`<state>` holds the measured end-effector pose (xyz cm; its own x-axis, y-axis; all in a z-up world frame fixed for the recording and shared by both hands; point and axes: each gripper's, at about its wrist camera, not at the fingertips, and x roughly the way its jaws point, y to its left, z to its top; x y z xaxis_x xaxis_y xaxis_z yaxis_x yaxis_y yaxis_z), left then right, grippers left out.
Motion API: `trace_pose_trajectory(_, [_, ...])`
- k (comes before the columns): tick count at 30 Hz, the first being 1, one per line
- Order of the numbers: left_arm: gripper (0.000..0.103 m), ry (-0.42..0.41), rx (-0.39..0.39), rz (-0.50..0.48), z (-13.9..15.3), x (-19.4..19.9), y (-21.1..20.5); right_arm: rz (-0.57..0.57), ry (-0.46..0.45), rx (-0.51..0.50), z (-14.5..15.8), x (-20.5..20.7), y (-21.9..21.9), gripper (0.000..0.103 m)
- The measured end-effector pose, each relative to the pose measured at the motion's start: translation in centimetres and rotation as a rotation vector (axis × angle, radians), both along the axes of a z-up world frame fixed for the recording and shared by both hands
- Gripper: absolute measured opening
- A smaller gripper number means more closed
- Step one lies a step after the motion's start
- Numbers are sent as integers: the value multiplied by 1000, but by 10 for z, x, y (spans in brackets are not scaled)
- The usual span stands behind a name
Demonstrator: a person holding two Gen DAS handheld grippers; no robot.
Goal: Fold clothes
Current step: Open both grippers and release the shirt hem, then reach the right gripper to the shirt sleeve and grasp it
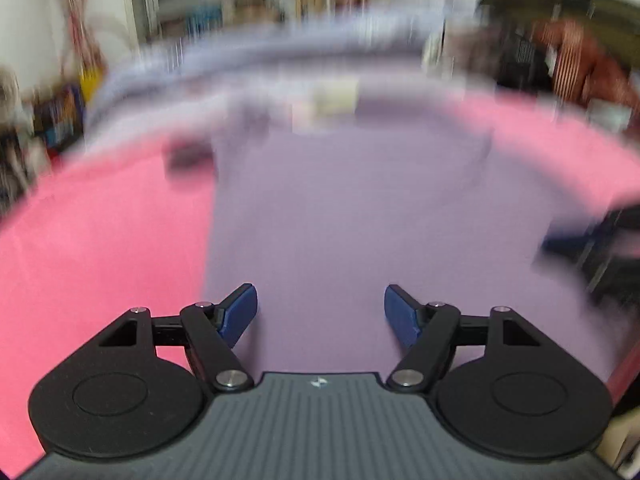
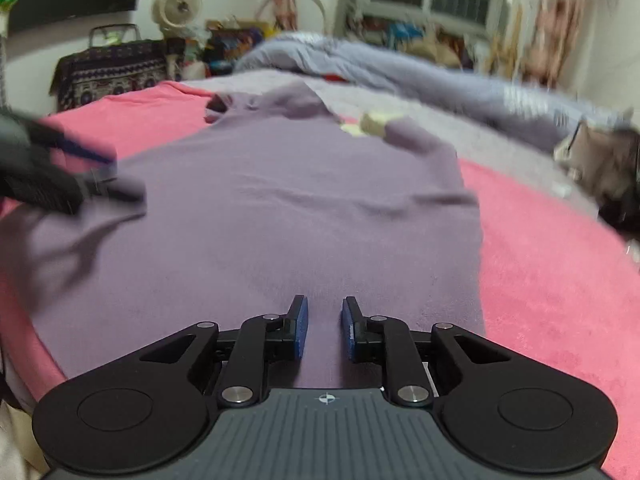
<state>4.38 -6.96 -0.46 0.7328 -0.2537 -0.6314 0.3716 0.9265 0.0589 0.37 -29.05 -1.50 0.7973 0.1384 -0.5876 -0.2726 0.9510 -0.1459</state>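
Observation:
A purple shirt (image 1: 360,220) lies flat on a pink bed cover (image 1: 100,260), collar at the far end with a pale label. My left gripper (image 1: 321,314) is open wide above the shirt's near hem, holding nothing. In the right wrist view the shirt (image 2: 280,208) spreads ahead, with a fold at its left edge. My right gripper (image 2: 324,328) is open with a narrow gap, just over the near hem. The left gripper (image 2: 60,176) shows blurred at the shirt's left edge.
A grey-blue quilt (image 2: 400,68) lies bunched along the bed's far side. A cat-like dark shape (image 2: 612,172) sits at the right edge. Clutter, a fan (image 2: 178,6) and a patterned bag (image 2: 112,68) stand beyond the bed. The left wrist view is motion-blurred.

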Motion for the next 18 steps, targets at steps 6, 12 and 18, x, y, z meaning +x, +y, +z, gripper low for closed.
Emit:
trace_pose_trajectory(6, [77,-133,-108,15,-14,-35,25,-2,64,106,21,4,-17,21])
trace_pose_trajectory(12, [79,-128,-110,44,-2,-31,27,-9,-95,81,48,28,-22,49])
trace_pose_trajectory(18, [89,-187,-111,-7,56,12,19,75,130,47,14,68,-27,51])
